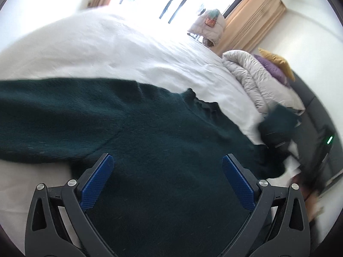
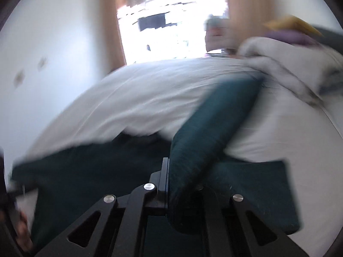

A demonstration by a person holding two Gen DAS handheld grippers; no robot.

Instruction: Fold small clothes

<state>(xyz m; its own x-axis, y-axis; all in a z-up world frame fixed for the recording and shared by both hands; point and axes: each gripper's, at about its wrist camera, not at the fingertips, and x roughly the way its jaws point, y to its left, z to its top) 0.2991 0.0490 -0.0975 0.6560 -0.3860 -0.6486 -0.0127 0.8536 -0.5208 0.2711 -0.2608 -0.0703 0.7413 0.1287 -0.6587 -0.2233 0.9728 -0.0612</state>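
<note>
A dark green knitted sweater (image 1: 150, 117) lies spread on the white bed sheet (image 1: 107, 49), one sleeve reaching to the left. My left gripper (image 1: 167, 157) hovers over the sweater's body with its blue pads (image 1: 96, 182) wide apart and nothing between them. In the right wrist view, my right gripper (image 2: 168, 171) is shut on a sleeve of the sweater (image 2: 214, 117). The sleeve rises from the jaws, stretches up to the right and hides the right finger. The rest of the sweater (image 2: 85, 171) lies below. This view is blurred.
A bunched pale duvet (image 1: 253, 75) sits at the bed's far right with a purple cushion (image 1: 272, 66) and a yellow cushion (image 1: 276, 61) behind it. Tan curtains (image 1: 253, 15) frame a bright window. White sheet (image 2: 150, 90) stretches beyond the sweater.
</note>
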